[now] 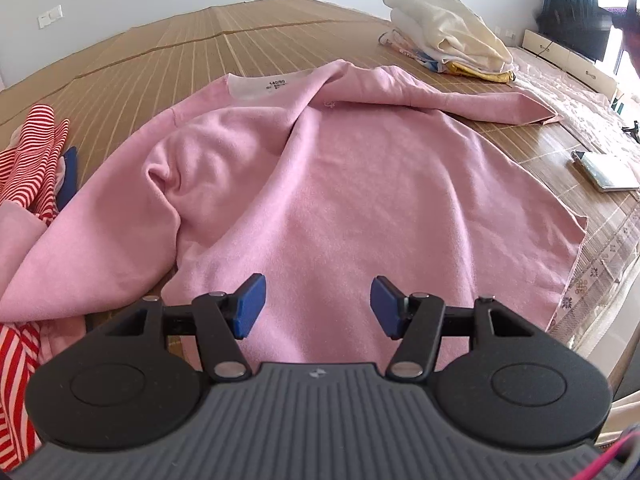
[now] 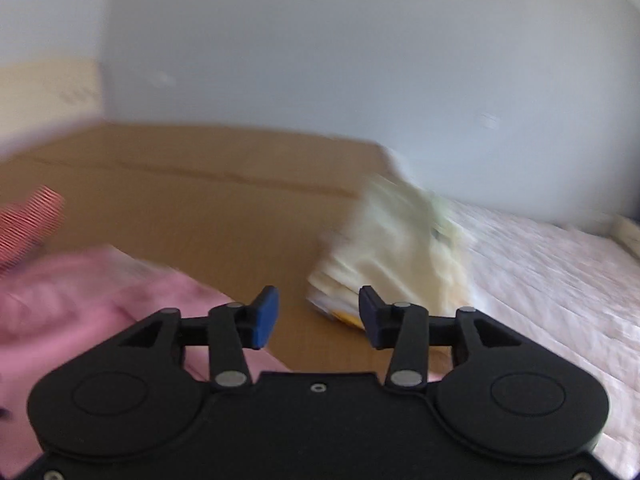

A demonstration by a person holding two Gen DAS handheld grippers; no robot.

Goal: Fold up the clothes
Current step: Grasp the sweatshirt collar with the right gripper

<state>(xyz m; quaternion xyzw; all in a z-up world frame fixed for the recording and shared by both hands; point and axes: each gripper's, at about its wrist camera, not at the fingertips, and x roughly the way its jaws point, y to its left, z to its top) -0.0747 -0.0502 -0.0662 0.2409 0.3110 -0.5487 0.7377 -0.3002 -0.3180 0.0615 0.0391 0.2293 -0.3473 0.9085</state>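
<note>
A pink sweatshirt (image 1: 320,184) lies spread on the bamboo mat (image 1: 168,52), neck label at the far end. One sleeve is folded across its top toward the right; the other bunches at the left. My left gripper (image 1: 318,306) hovers open over the near hem with nothing between its blue pads. The right wrist view is motion-blurred. There my right gripper (image 2: 319,316) is open and empty above the mat, with the pink sweatshirt (image 2: 80,304) at its lower left.
A stack of folded cream and yellow clothes (image 1: 448,36) sits at the mat's far right, blurred stack of clothes (image 2: 400,248) ahead of the right gripper. Red-striped garments (image 1: 32,160) lie at the left. A book (image 1: 608,170) rests near the right edge. A pale pink bedcover (image 2: 540,280) lies beyond the mat.
</note>
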